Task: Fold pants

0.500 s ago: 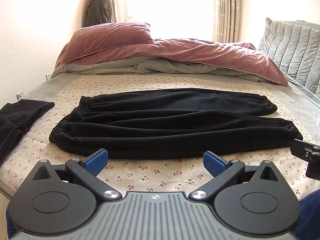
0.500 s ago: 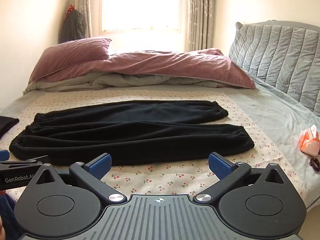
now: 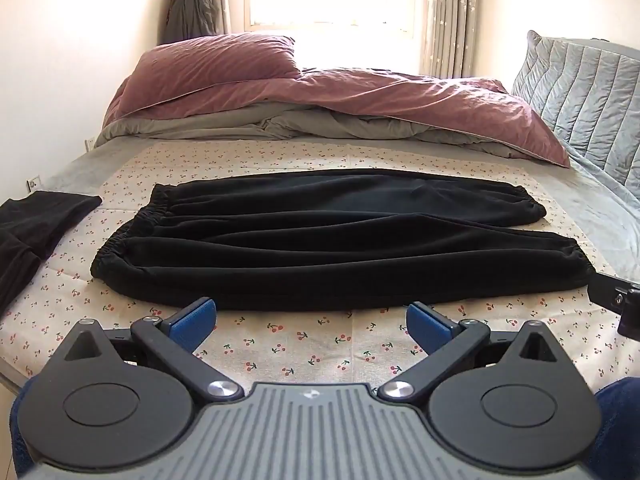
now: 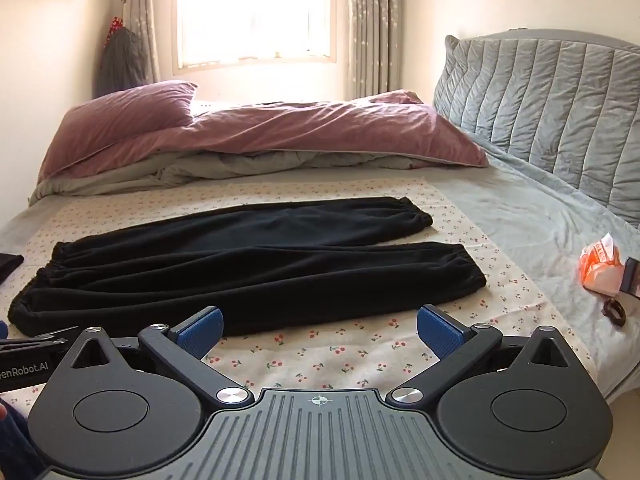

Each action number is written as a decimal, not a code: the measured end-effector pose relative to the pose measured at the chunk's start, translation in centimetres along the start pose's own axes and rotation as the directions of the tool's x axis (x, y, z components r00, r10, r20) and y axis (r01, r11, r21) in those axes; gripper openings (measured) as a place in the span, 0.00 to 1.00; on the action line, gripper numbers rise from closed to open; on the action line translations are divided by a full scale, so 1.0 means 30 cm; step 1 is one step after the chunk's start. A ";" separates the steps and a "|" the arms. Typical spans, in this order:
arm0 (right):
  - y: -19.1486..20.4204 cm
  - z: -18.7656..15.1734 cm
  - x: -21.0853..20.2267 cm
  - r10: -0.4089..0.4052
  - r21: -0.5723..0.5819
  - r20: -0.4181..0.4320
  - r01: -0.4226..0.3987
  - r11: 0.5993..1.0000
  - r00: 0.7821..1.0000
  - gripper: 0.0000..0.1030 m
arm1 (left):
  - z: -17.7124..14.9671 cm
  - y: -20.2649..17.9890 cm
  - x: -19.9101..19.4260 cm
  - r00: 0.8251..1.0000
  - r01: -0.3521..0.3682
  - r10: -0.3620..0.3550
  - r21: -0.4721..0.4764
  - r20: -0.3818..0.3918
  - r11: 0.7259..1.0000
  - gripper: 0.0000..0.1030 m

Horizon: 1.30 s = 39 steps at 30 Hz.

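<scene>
Black pants (image 3: 320, 236) lie flat across the cherry-print sheet (image 3: 320, 340), waistband at the left, two leg cuffs at the right. They also show in the right wrist view (image 4: 240, 264). My left gripper (image 3: 312, 320) is open and empty, just short of the pants' near edge. My right gripper (image 4: 320, 328) is open and empty, near the near leg's edge. The right gripper's body shows at the right edge of the left wrist view (image 3: 616, 300); the left gripper's body shows at the left edge of the right wrist view (image 4: 28, 360).
A pink duvet (image 3: 360, 96) and pillow (image 3: 216, 64) are piled at the far side. A grey quilted headboard (image 4: 560, 108) stands at the right. Another black garment (image 3: 36, 220) lies at the left. An orange packet (image 4: 600, 276) and a small ring lie on the grey sheet at the right.
Both views have shifted slightly; the right wrist view now sits a little further right and the pants appear a bit further left. The pants have not moved.
</scene>
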State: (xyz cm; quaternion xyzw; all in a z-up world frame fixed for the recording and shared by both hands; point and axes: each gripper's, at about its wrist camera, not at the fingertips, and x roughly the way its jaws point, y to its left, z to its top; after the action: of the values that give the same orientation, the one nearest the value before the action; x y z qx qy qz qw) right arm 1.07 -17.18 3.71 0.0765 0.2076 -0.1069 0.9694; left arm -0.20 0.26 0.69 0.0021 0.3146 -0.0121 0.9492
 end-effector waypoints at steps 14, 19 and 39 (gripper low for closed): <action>0.013 0.028 -0.005 0.001 0.006 -0.004 -0.001 1.000 1.000 1.00 | -0.001 -0.009 -0.018 1.000 0.012 -0.013 -0.008 -0.026 1.000 0.99; 0.020 0.032 -0.004 0.000 -0.004 0.000 0.000 1.000 1.000 1.00 | 0.017 -0.005 -0.032 1.000 0.010 -0.010 -0.010 -0.013 1.000 0.99; -0.042 0.043 -0.027 -0.001 0.026 0.017 0.001 1.000 1.000 1.00 | 0.026 -0.007 -0.039 1.000 0.012 -0.013 -0.017 -0.022 1.000 0.99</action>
State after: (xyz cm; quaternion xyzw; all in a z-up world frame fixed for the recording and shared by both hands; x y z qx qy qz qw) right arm 0.55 -18.49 5.09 0.0878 0.1978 -0.1106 0.9700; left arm -0.69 0.08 2.01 -0.0078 0.3249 -0.0153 0.9456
